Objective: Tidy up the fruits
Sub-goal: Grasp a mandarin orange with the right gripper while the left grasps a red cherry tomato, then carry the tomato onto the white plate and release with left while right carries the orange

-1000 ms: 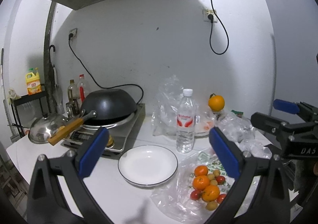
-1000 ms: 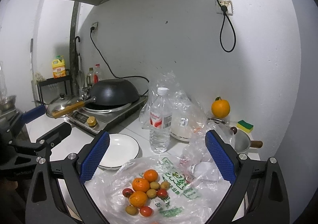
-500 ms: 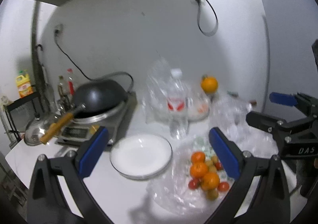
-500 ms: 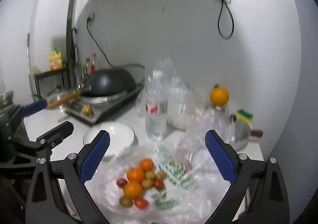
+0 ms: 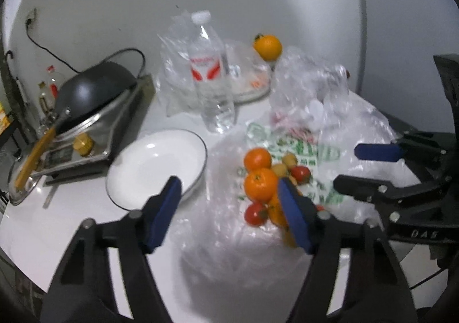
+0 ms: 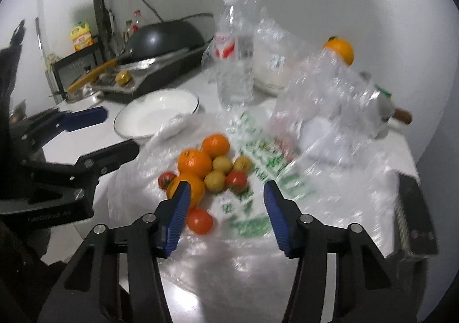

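A heap of fruit [image 5: 265,176] [image 6: 206,168], oranges, red tomatoes and small yellow fruits, lies on a flattened clear plastic bag [image 5: 229,237] [image 6: 258,237] on the white counter. A white plate [image 5: 156,164] [image 6: 156,115] sits left of the heap. My left gripper [image 5: 232,214] hovers over the bag's near left part, jaws closing, nothing between them. My right gripper [image 6: 226,214] hangs over the heap's near edge, jaws closing, nothing pressed; a tomato [image 6: 200,220] lies below by its left finger. Each gripper shows in the other's view: the right gripper [image 5: 358,168], the left gripper [image 6: 112,133].
A water bottle [image 5: 212,73] stands behind the fruit, with crumpled plastic bags [image 5: 309,85] and a lone orange [image 5: 267,46] near the wall. A black wok [image 5: 91,90] sits on a cooker at the left. A pot with a brown handle [image 6: 401,115] is at the right.
Both grippers have dropped and tipped downward toward the fruit heap. Their jaws have narrowed from wide apart. The fruit and plate have not moved.
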The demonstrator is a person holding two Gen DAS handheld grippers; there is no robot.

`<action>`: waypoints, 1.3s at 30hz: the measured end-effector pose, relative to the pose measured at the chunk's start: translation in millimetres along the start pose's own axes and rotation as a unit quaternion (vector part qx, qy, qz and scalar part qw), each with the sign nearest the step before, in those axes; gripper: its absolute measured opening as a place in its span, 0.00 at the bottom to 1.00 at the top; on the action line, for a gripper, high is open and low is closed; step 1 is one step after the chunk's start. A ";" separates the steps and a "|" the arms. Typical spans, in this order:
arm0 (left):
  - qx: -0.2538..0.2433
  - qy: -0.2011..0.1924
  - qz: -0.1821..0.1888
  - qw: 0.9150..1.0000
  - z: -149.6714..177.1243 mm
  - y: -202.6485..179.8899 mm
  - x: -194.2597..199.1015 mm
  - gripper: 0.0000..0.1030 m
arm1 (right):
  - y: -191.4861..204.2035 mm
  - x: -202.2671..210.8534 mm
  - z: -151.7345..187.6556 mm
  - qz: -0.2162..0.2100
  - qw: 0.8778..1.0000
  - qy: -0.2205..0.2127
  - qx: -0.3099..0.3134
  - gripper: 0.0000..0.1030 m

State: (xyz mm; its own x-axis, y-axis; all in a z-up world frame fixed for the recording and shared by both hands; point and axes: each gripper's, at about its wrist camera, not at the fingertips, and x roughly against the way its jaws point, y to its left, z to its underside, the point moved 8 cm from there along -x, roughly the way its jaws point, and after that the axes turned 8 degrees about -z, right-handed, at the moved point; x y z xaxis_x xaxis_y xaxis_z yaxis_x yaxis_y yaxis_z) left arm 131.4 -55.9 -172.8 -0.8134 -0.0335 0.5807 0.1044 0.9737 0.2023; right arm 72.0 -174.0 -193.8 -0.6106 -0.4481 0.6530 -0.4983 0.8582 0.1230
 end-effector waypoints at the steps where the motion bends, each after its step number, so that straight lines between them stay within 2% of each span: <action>1: -0.002 0.005 0.005 1.000 2.0 -0.7 -3.0 0.61 | 2.3 -3.1 2.0 -0.006 1.000 0.004 -0.002 0.48; 8: -0.029 0.046 0.022 0.998 22.1 -12.6 -22.7 0.46 | 14.4 -22.9 11.1 -0.054 0.998 0.021 -0.016 0.45; 13: -0.031 0.051 0.011 0.998 23.8 -2.2 -23.8 0.45 | 25.4 -35.9 7.2 -0.078 0.996 0.029 -0.017 0.45; 20: -0.040 0.052 0.015 0.998 20.7 1.7 -25.8 0.45 | 23.4 -56.3 4.6 -0.082 0.995 0.044 -0.025 0.45; 22: -0.043 0.055 0.018 0.997 20.8 0.9 -28.1 0.44 | 23.6 -57.3 3.9 -0.089 0.995 0.041 -0.026 0.41; 28: -0.044 0.059 0.034 0.997 17.2 -5.6 -33.5 0.42 | 19.3 -38.4 -4.8 -0.080 0.997 0.014 -0.020 0.40; 35: -0.064 0.076 0.068 0.993 20.9 -32.0 -47.5 0.39 | -7.0 -5.7 -21.2 -0.038 0.998 -0.025 -0.031 0.38; 36: -0.064 0.080 0.071 0.992 22.2 -33.0 -50.0 0.38 | -11.5 -3.2 -22.6 -0.032 0.999 -0.028 -0.034 0.36; 39: -0.064 0.091 0.068 0.991 25.7 -33.9 -59.8 0.27 | -18.8 1.9 -24.3 -0.019 0.998 -0.040 -0.043 0.12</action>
State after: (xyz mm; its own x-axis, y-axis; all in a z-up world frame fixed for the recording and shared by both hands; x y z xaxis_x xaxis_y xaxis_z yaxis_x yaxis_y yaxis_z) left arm 161.8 -81.1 -234.6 -0.6708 0.0444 0.7403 0.2877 0.9356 0.2045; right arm 95.2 -184.9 -176.7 -0.6408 -0.4970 0.5852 -0.4695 0.8567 0.2135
